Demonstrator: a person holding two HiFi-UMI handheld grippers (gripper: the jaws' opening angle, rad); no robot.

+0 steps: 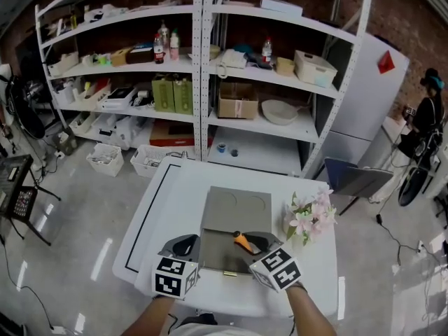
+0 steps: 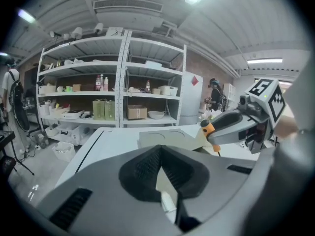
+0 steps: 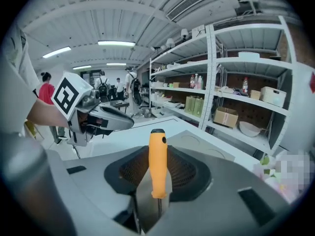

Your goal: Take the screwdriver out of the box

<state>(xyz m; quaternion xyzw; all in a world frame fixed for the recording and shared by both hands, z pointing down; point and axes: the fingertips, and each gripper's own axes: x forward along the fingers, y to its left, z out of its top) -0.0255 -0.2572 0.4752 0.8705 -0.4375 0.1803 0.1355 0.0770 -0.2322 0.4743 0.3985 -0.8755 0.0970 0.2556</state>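
A flat grey box (image 1: 234, 212) lies in the middle of the white table (image 1: 168, 208). Just above its near end my right gripper (image 1: 257, 244) is shut on an orange-handled screwdriver (image 1: 242, 241). In the right gripper view the orange handle (image 3: 157, 163) stands upright between the jaws, its thin shaft running down out of sight, clear of the box (image 3: 197, 142). My left gripper (image 1: 183, 246) hovers beside the box's near left corner. Its jaws (image 2: 160, 149) meet at the tips with nothing between them. From the left gripper view the right gripper (image 2: 231, 127) and the handle's end (image 2: 207, 130) show on the right.
A bunch of pink and white flowers (image 1: 309, 215) stands on the table right of the box. White shelving (image 1: 203, 82) with cartons, bottles and a bowl fills the back. A white cabinet (image 1: 364, 96) stands at right, crates (image 1: 105, 158) on the floor at left.
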